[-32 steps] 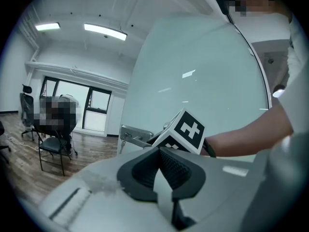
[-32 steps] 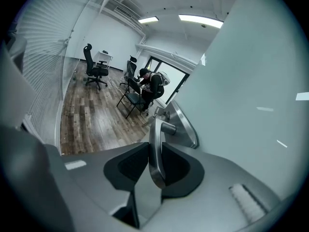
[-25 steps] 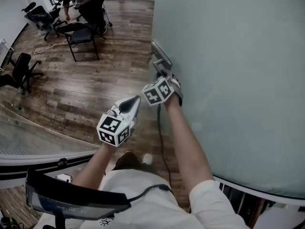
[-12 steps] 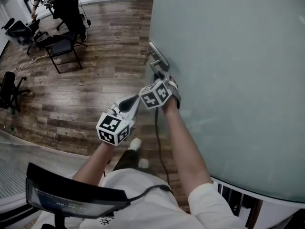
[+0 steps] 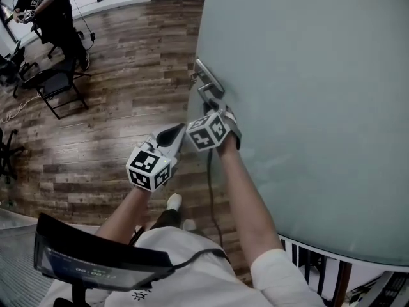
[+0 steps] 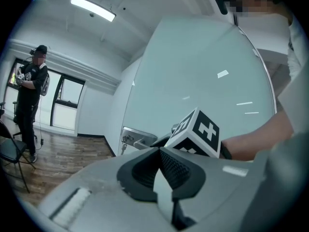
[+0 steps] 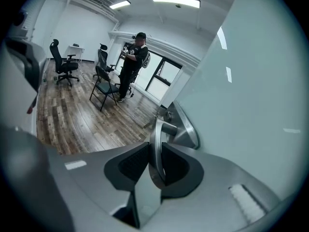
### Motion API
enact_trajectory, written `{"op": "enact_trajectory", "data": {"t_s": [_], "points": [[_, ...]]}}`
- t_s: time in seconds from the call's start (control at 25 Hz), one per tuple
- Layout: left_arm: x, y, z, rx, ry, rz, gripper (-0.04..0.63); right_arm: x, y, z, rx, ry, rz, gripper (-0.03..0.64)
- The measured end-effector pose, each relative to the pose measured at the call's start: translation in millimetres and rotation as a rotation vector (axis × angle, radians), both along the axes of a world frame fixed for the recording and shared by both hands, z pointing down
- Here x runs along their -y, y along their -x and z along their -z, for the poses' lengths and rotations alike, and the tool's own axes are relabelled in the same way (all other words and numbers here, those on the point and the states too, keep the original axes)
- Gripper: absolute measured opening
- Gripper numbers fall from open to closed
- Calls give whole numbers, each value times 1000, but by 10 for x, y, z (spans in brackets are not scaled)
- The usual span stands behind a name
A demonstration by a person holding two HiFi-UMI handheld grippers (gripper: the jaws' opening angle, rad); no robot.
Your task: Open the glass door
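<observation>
The left gripper (image 5: pixel 172 138) hangs clenched and empty just beside the right gripper (image 5: pixel 215 112), which grasps the metal lever handle (image 7: pixel 155 144) near the frosted glass door's (image 5: pixel 307 94) left edge. Beyond, a person (image 7: pixel 131 62) stands beside a folding chair (image 7: pixel 102 88).

The glass door (image 5: pixel 307 94) is seen as frosted, pale and smooth, with ceiling lights faintly mirrored in it, and its lever handle (image 7: pixel 159 129) is made of satin-finished metal. The floor (image 5: pixel 121 126) is laid in wood-grain planks with a dull sheen. The fingers (image 7: pixel 130 166) of the right gripper (image 7: pixel 154 150) are lined with dark ribbed pads set in matt grey plastic.
</observation>
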State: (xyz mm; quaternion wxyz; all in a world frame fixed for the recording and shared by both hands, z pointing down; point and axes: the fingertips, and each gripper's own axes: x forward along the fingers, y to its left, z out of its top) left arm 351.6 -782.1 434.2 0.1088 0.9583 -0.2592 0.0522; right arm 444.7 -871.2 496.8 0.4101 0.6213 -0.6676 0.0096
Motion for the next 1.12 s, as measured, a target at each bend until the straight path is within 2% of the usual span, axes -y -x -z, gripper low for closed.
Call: {"op": "enact_trajectory", "data": {"t_s": [0.52, 1.12], "points": [[511, -804, -96, 0, 11, -133, 0, 431, -1005, -81, 7, 4, -121, 87], [809, -1645, -295, -22, 32, -255, 2, 675, -2015, -218, 12, 5, -258, 87]]}}
